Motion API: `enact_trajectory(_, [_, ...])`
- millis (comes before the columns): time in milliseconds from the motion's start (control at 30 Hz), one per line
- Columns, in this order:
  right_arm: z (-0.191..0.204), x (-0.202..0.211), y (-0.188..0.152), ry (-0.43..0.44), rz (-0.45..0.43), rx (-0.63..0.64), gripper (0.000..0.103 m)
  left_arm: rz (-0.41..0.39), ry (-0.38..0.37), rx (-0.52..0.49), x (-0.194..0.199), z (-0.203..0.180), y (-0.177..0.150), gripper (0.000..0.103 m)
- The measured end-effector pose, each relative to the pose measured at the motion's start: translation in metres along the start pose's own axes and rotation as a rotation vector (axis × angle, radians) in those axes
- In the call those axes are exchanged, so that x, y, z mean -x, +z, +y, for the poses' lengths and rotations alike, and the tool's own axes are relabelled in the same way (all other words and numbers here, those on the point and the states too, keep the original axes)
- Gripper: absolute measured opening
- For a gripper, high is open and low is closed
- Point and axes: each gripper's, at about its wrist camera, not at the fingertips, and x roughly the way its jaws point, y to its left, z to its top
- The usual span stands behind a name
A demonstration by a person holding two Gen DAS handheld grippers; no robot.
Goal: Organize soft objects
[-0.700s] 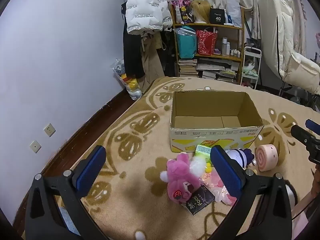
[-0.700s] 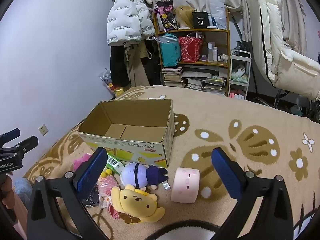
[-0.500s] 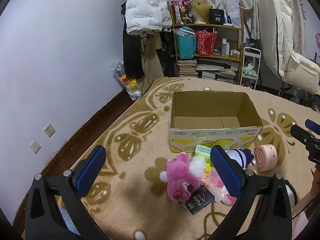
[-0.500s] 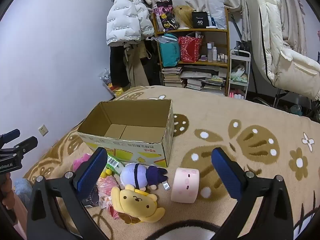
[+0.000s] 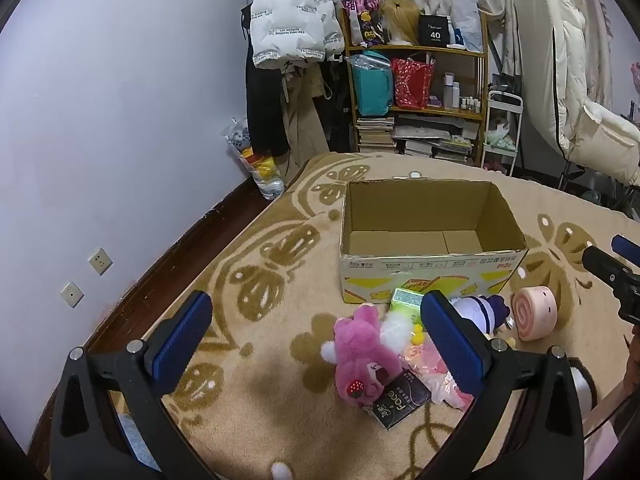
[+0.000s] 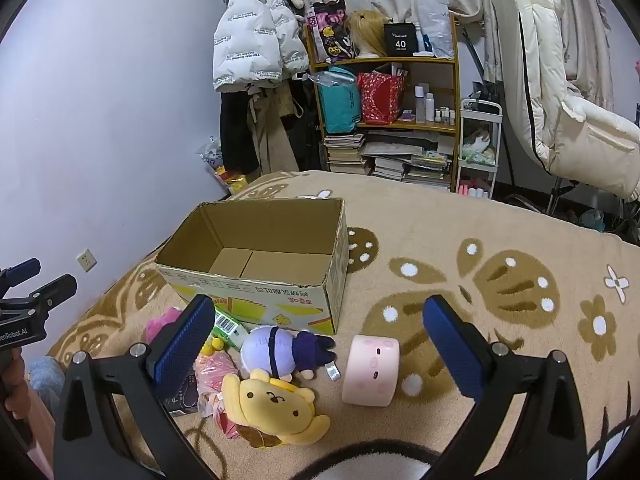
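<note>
The cardboard box (image 6: 256, 256) stands open and bare on the carpet (image 6: 500, 248), with the soft toys heaped just in front of its near wall. The right gripper (image 6: 316, 344) hovers above them, jaws wide and holding nothing; the yellow plush (image 6: 276, 404) lies nearest, below and slightly left of its centre. The left gripper (image 5: 316, 340), jaws also wide and unloaded, hangs above the pink bear (image 5: 360, 356), whose long axis runs near to far.

Premises are presenting as a lived-in bedroom: patterned carpet (image 6: 500, 240) covering the floor, cluttered bookshelf (image 6: 400, 92) standing far, puffer jacket (image 6: 256, 36) hanging far left.
</note>
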Motion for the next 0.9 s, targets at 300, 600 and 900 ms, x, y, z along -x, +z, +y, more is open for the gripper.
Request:
enact_trajectory(300, [0.0001, -0.0005, -0.0001, -0.001, 0.001, 0.000, 0.103, 0.000, -0.001, 0.000, -0.0040, -0.0011, -0.0033, 0.103])
enact_trajectory(600, [0.0003, -0.0010, -0.0001, -0.001, 0.002, 0.001, 0.103, 0.003, -0.002, -0.005, -0.0049, -0.0021, -0.0046, 0.103])
enact_trajectory(900, [-0.0002, -0.0007, -0.0001, -0.001, 0.003, 0.001, 0.103, 0.003, 0.000, -0.004, -0.0051, -0.0023, -0.0047, 0.103])
